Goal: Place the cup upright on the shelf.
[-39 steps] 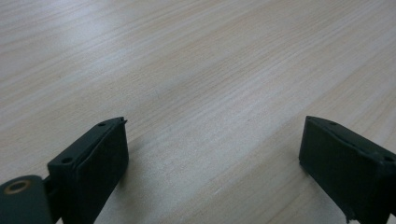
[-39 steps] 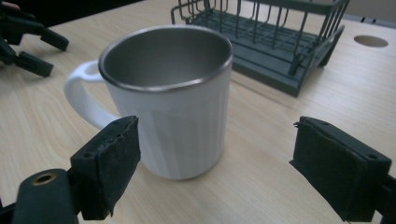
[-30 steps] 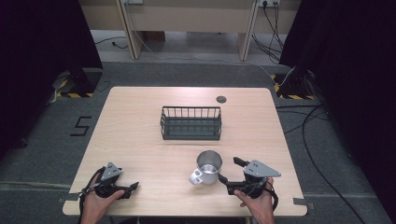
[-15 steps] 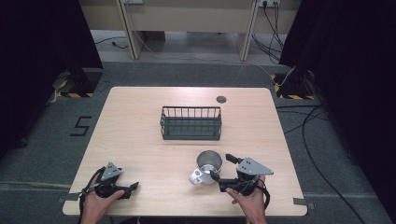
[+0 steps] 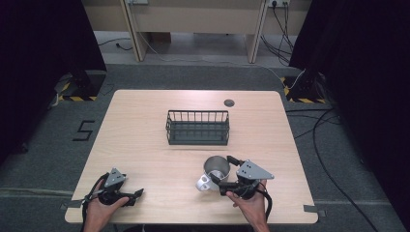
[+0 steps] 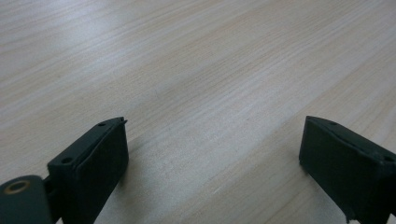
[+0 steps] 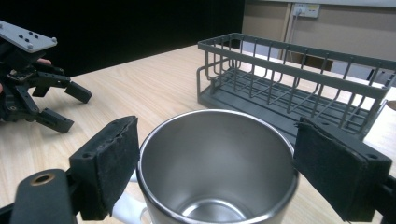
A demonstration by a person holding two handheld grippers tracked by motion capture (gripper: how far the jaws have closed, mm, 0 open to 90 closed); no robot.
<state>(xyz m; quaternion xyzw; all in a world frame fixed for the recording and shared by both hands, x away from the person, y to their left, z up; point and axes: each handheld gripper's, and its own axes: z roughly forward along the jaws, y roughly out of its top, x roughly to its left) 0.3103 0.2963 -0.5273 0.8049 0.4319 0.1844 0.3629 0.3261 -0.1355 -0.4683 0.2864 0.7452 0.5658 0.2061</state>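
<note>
We are at the grasping step: our right hand-held gripper (image 7: pixel 215 163) stands wide around the steel mug (image 7: pixel 217 168) on the desk (image 5: pixel 145 145) (the left hand-held gripper (image 5: pixel 126 198) rests wide and empty), so next we judge it should close.

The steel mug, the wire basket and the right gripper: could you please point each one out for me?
steel mug (image 7: pixel 217 161): right gripper view, inner wall of the cup.
wire basket (image 5: pixel 197 127): high view, front wire wall.
right gripper (image 7: pixel 217 175): right gripper view, midway between its pads, astride the mug.
</note>
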